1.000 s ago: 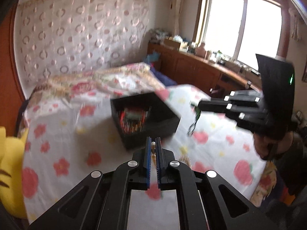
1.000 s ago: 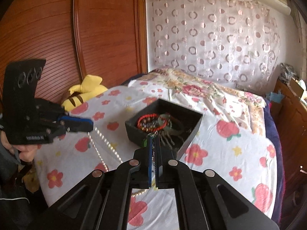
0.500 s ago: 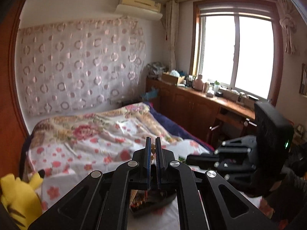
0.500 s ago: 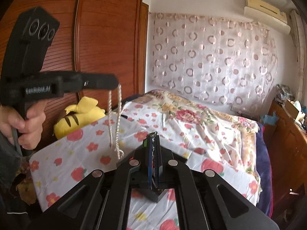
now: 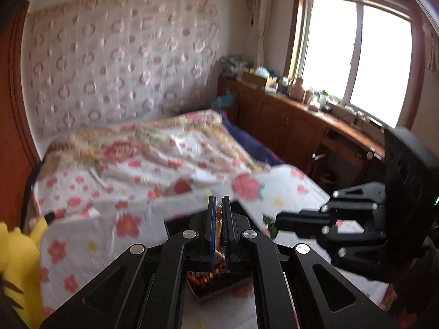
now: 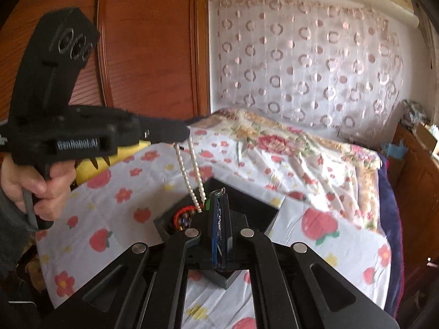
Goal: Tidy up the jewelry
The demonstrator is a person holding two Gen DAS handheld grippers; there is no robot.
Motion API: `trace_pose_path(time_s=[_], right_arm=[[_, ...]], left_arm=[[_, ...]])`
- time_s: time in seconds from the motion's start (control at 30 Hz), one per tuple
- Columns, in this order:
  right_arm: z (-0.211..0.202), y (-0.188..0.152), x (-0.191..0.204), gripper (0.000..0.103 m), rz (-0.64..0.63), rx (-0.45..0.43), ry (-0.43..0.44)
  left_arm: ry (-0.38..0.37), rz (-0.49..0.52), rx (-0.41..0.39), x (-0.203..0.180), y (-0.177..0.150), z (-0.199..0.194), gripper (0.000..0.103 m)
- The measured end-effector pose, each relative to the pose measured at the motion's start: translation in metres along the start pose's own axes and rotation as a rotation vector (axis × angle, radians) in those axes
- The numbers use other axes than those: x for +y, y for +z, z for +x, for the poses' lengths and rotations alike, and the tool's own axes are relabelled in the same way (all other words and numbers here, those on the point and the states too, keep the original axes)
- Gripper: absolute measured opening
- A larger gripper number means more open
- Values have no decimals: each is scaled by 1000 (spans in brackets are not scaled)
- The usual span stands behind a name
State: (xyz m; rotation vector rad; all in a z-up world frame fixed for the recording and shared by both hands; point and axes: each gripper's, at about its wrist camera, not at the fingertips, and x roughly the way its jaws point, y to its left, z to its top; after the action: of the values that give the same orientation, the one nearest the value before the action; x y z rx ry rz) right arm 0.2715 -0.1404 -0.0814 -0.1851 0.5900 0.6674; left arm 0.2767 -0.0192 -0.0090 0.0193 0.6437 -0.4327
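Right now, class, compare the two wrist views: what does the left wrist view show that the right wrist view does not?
Only the left wrist view shows the window and the right claw seen from outside. Only the right wrist view shows the pearl necklace hanging in a loop from the left claw, above the black box, plus the wooden wardrobe. Both show the floral bedspread and the yellow plush toy.

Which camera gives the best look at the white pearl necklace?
The right wrist view: the white pearl necklace hangs in a loop from the left hand-held gripper. The left wrist view shows only a few beads pinched between its own fingers.
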Motion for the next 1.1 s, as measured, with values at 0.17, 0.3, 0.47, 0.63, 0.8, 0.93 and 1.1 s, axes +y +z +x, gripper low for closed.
trace_pose_path(time_s=[0.17,0.3,0.47,0.63,0.8,0.93,1.1], right_arm=[[20,-15,2,3,15,49,6],[27,-21,4,15,37,57,-20],[15,-23,4,36,55,34,-45],[-17,-32,9,39,104,-9,-82],[-60,-47,18,63,150,-71,-120],[-101,-63,30,80,195,-120,-165],[-140,-79,47,101,233,-187,-215]], left_arm=[[5,-21,59,2,-30,16,4],[56,-23,68,1,-47,17,13],[85,-21,36,-6,-57,4,51],[126,-51,-11,-17,-70,-23,83],[177,-50,-58,-32,-87,-59,93],[207,-70,-98,-41,-99,-90,96],[252,-99,-149,-51,-112,-127,96]])
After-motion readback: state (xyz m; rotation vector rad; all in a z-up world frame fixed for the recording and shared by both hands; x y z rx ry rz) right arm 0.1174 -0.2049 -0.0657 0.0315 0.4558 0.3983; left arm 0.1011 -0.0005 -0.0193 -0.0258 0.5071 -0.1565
